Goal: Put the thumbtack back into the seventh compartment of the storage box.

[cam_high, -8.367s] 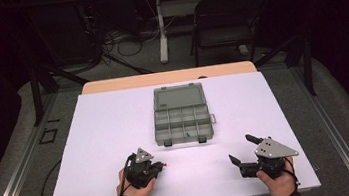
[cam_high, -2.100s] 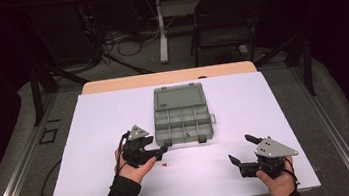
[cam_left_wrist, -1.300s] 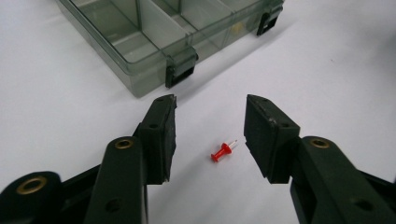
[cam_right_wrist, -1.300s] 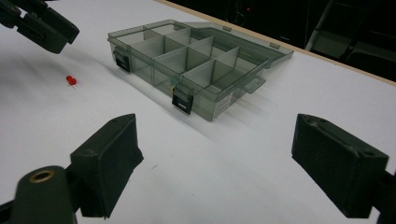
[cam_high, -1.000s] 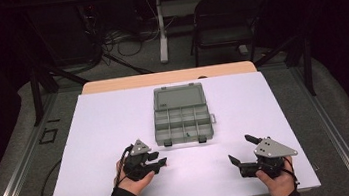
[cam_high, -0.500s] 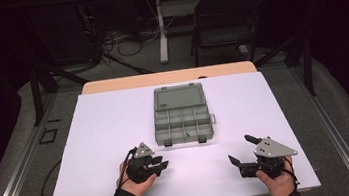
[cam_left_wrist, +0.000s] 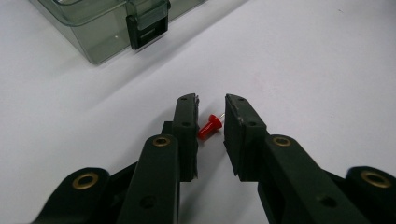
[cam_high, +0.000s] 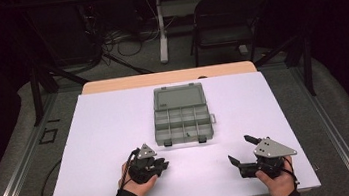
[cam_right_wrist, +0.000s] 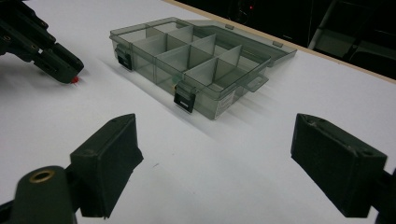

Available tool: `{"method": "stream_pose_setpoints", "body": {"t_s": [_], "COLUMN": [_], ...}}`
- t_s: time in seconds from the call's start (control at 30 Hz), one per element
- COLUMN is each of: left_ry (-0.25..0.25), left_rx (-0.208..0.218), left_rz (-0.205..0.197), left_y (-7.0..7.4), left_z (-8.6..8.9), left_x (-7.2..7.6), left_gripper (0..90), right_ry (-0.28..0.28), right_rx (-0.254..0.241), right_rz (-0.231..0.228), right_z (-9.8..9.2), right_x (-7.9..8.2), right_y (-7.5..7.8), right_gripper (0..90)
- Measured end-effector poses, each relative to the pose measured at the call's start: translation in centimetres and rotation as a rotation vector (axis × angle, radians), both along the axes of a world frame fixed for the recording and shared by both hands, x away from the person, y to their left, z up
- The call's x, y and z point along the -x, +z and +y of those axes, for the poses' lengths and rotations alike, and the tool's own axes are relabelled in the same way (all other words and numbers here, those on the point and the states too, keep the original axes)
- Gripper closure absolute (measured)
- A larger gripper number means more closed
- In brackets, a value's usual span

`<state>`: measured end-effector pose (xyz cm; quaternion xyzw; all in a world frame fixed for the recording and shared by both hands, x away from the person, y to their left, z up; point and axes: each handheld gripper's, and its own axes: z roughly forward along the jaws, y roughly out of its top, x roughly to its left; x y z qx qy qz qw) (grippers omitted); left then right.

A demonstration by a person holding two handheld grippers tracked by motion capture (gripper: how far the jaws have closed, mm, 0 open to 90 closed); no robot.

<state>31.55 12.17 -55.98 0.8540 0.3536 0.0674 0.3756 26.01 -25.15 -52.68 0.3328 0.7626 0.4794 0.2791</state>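
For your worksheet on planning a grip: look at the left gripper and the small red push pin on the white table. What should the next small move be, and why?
Probably close a little more. The left gripper has just been closing its jaws around the small red plastic push pin; one pad looks to touch it, the other stands apart. The open grey compartment box waits nearby.

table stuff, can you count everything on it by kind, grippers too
red push pin: 1
clear grey compartment box, lid open: 1
black two-jaw grippers: 2, the left gripper around the pin, the right gripper open over bare table
total: 4
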Motion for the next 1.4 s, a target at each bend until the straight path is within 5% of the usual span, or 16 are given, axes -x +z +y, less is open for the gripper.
{"method": "stream_pose_setpoints", "body": {"t_s": [0.4, 0.93, 1.4], "left_ry": [0.008, 0.015, 0.024], "left_rx": [-0.01, -0.009, 0.024], "left_rz": [-0.01, 0.002, -0.026], "left_y": [-0.1, 0.1, 2.2], "left_z": [0.0, 0.1, 0.0], "left_x": [-0.1, -0.2, -1.0], "left_gripper": [84.6, 85.6, 85.7], "right_ry": [0.003, 0.003, -0.011], "right_rx": [0.0, 0.0, -0.004], "right_rz": [0.001, 0.001, 0.006], "right_z": [0.1, 0.1, -0.2], "right_x": [0.0, -0.1, -0.2], "right_y": [-0.1, -0.1, -0.3], "right_gripper": [14.8, 14.8, 14.8]}}
